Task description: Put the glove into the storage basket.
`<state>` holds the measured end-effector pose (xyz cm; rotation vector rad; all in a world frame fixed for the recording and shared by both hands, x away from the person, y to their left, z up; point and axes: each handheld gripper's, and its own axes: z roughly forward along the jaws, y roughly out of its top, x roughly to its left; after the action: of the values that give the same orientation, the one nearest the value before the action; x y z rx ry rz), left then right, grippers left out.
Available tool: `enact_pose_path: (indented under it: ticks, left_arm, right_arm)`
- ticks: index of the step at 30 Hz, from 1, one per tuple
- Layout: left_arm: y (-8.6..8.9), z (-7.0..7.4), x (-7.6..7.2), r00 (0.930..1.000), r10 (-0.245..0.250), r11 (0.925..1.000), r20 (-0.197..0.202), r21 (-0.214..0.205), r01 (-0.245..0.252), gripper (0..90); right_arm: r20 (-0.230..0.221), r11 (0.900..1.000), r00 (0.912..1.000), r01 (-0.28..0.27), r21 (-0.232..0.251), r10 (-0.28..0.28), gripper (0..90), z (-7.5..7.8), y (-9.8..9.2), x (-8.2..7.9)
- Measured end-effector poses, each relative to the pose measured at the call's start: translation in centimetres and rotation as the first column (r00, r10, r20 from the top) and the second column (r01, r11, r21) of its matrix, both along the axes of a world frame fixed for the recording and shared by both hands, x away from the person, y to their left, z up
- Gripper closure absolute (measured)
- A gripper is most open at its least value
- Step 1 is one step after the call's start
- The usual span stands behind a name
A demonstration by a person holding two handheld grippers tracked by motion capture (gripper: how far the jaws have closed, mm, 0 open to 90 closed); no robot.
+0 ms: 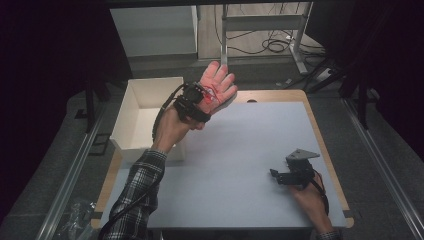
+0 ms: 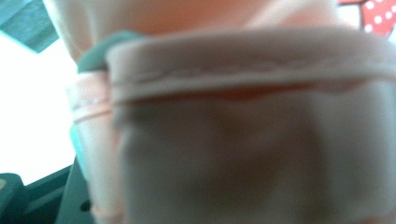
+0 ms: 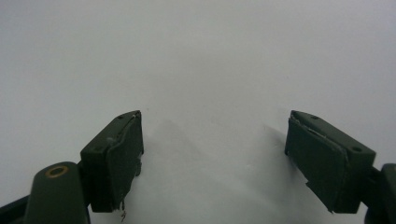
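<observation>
A pale pink glove (image 1: 219, 81) with a red patch on its palm is held up above the table's far left part, fingers spread upward. My left gripper (image 1: 206, 96) is shut on the glove's cuff end, raised beside the white box. In the left gripper view the glove's stitched pink hem (image 2: 243, 74) is blurred and very close, with a red white-dotted patch (image 2: 380, 16) in the top right corner. My right gripper (image 1: 278, 175) rests low over the table at the right, pointing left. Its jaws stand open over bare white surface (image 3: 215, 140), nothing between them.
An open white box (image 1: 152, 80) stands at the table's left edge, just left of the raised glove. The white table mat (image 1: 240, 145) lies on a wooden top. A plastic bag (image 1: 75, 215) lies on the floor at the lower left, with desk legs and cables beyond the far edge.
</observation>
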<state>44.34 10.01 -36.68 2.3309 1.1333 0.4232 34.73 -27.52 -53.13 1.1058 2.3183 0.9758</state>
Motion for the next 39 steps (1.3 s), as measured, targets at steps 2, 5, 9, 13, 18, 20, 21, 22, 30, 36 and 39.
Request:
enact_pose_path:
  ticks: [2, 5, 9, 13, 18, 20, 21, 22, 30, 36, 39]
  left_arm:
    - [0.7, 0.3, 0.2, 0.9997, 0.026, 0.9996, 0.002, 0.007, -0.026, 39.2]
    - [1.8, 0.6, 0.6, 0.9977, 0.068, 0.9976, 0.006, 0.012, -0.068, 39.1]
    - [3.4, 0.8, 0.8, 0.9921, 0.125, 0.9921, 0.006, -0.002, -0.125, 38.9]
    - [5.0, 0.8, 0.9, 0.9847, 0.174, 0.9848, 0.009, -0.008, -0.174, 38.5]
    - [7.0, 0.6, 1.0, 0.9742, 0.226, 0.9742, 0.009, -0.003, -0.226, 38.0]
    - [7.9, 0.5, 0.9, 0.9686, 0.249, 0.9686, 0.006, -0.001, -0.249, 37.9]
    - [8.4, 0.5, 0.9, 0.9657, 0.26, 0.9657, 0.005, 0.0, -0.26, 37.9]
    - [8.8, 0.4, 0.9, 0.9614, 0.275, 0.9614, 0.004, -0.006, -0.275, 37.9]
    - [12.2, -0.9, 0.7, 0.9273, 0.374, 0.9275, -0.022, -0.004, -0.374, 37.7]
    - [13.5, -2.8, 1.0, 0.9109, 0.409, 0.9122, -0.056, -0.004, -0.41, 37.7]
    - [13.6, -3.9, 1.3, 0.9054, 0.42, 0.9072, -0.066, -0.003, -0.421, 37.7]
  right_arm:
    - [0.0, 1.0, 1.0, 0.0, 0.0, 0.0, 19.6, 0.0, 0.0, 0.0]
    - [0.0, 1.0, 1.0, 0.0, 0.0, 0.0, 19.6, 0.0, 0.0, 0.0]
    - [0.0, 1.0, 1.0, 0.0, 0.0, 0.0, 19.6, 0.0, 0.0, 0.0]
    - [0.001, 1.0, 1.0, 0.0, 0.0, 0.0, 19.6, 0.0, 0.0, 0.0]
    - [0.001, 1.0, 1.0, -0.001, 0.0, 0.001, 19.6, 0.0, 0.0, 0.0]
    - [0.001, 1.0, 1.0, 0.0, 0.0, 0.0, 19.6, 0.0, 0.0, 0.0]
    - [0.001, 1.0, 1.0, 0.0, 0.0, 0.0, 19.6, 0.0, 0.0, 0.0]
    - [0.001, 1.0, 1.0, 0.0, -0.001, 0.0, 19.6, 0.0, 0.0, 0.0]
    - [0.001, 1.0, 1.0, 0.0, -0.001, 0.0, 19.6, 0.0, 0.0, 0.0]
    - [0.001, 1.0, 1.0, 0.0, -0.002, 0.0, 19.6, 0.0, 0.0, 0.0]
    - [0.002, 1.0, 1.0, 0.0, -0.002, 0.0, 19.6, 0.0, 0.0, 0.0]
